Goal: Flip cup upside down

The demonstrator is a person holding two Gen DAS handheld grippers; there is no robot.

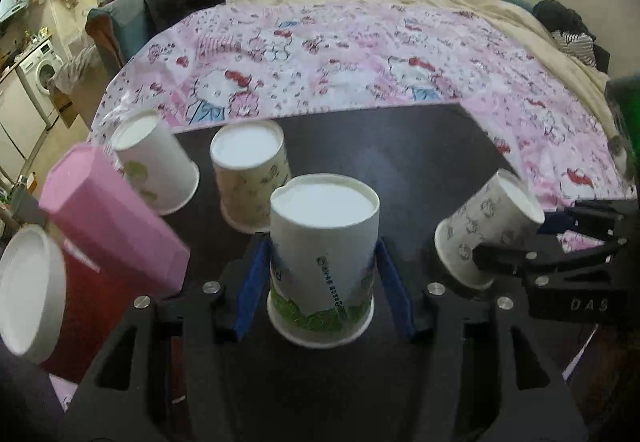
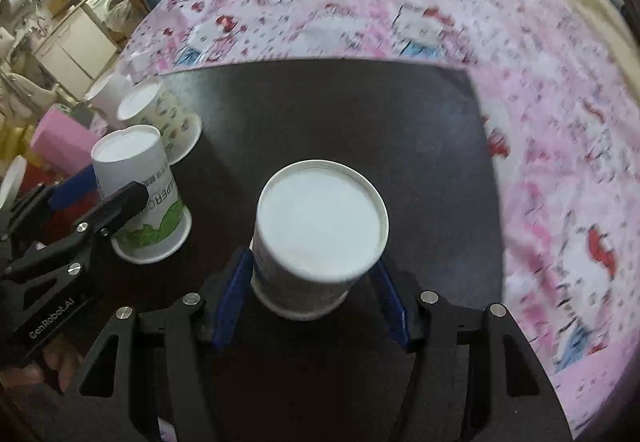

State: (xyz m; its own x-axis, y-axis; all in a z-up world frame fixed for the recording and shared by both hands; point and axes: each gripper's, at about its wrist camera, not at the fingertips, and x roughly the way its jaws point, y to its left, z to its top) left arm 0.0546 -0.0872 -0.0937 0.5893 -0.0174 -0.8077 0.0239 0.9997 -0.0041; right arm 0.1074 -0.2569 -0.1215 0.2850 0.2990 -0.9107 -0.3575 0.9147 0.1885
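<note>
A white paper cup with a green print stands upside down on the dark mat, its rim flat on the mat. My left gripper is open around it, a blue pad close by each side. In the right wrist view that cup and the left gripper appear at the left. My right gripper is shut on a second white cup, base up and slightly tilted. The left wrist view shows this cup leaning in the right gripper at the mat's right side.
Two more upside-down cups stand at the mat's far left. A pink box lies on a red one at the left, beside a white cup. A pink cartoon-print cloth covers the surface around the mat.
</note>
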